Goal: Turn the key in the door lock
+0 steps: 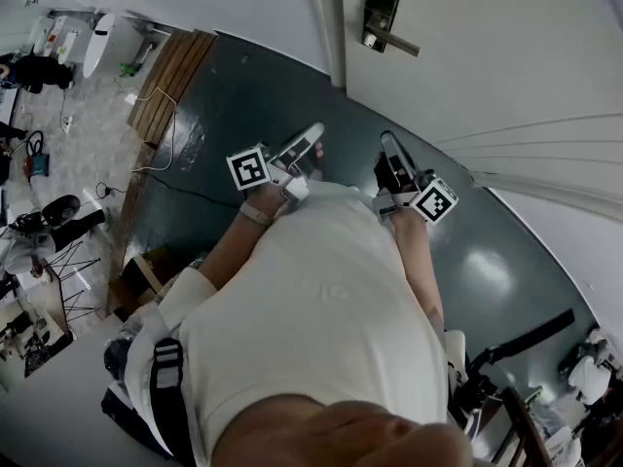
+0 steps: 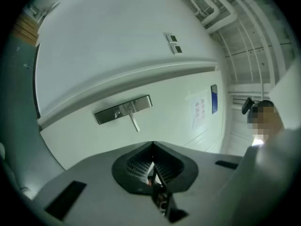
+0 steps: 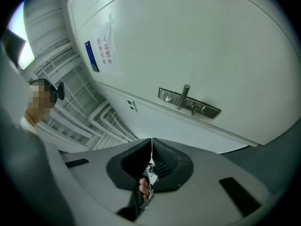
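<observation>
The white door [image 1: 506, 47] stands ahead of me, with a metal lock plate [image 1: 382, 10] and a lever handle [image 1: 391, 41] on it. The left gripper view shows the plate [image 2: 123, 109] and its lever [image 2: 134, 122] some way off. In the right gripper view a small key [image 3: 193, 110] sticks out of the plate [image 3: 189, 102] beside the lever [image 3: 184, 94]. My left gripper [image 1: 313, 134] [image 2: 153, 147] is shut and empty. My right gripper [image 1: 389, 142] [image 3: 151, 142] is also shut, with nothing between its jaws. Both are held at waist height, well short of the door.
A paper notice [image 2: 198, 112] and a blue sign [image 2: 214, 99] hang on the door. A wooden bench [image 1: 170, 81] lies on the dark green floor [image 1: 243, 105] at the left, beside cables and equipment [image 1: 39, 232]. White pipes [image 3: 108, 121] run along the wall.
</observation>
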Available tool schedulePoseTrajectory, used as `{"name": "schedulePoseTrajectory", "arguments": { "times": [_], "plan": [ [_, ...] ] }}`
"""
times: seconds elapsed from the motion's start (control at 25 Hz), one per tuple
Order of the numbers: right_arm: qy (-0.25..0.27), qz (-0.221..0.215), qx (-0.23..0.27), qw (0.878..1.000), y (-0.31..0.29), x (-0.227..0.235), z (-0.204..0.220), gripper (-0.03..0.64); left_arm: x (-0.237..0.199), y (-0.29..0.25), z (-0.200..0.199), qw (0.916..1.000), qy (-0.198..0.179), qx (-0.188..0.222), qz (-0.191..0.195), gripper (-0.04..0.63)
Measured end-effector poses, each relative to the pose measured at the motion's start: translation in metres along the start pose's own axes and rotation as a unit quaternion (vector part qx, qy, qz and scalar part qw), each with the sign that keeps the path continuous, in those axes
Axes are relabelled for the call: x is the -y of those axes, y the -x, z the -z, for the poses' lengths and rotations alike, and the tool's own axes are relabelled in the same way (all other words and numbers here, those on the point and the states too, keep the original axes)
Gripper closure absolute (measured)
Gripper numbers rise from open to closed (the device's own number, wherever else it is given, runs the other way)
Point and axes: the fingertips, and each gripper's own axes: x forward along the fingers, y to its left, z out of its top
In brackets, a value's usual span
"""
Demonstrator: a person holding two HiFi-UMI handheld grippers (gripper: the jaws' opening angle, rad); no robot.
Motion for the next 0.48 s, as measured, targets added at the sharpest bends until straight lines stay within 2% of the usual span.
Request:
{"name": "schedulePoseTrajectory", "arguments": {
  "times": [0.28,0.48],
  "plan": [
    [-0.009,0.008,0.000,1.000,-0.016,0.002,0.000,0.592,-0.008,-0.001,-0.024,1.0000,0.007,0.007,-0.001,0.589],
    [-0.016,0.033,0.017,0.999,-0.056,0.026,-0.007,0.592,-0.034,-0.012,-0.072,0.9995,0.032,-0.001,0.007,0.589]
  ]
}}
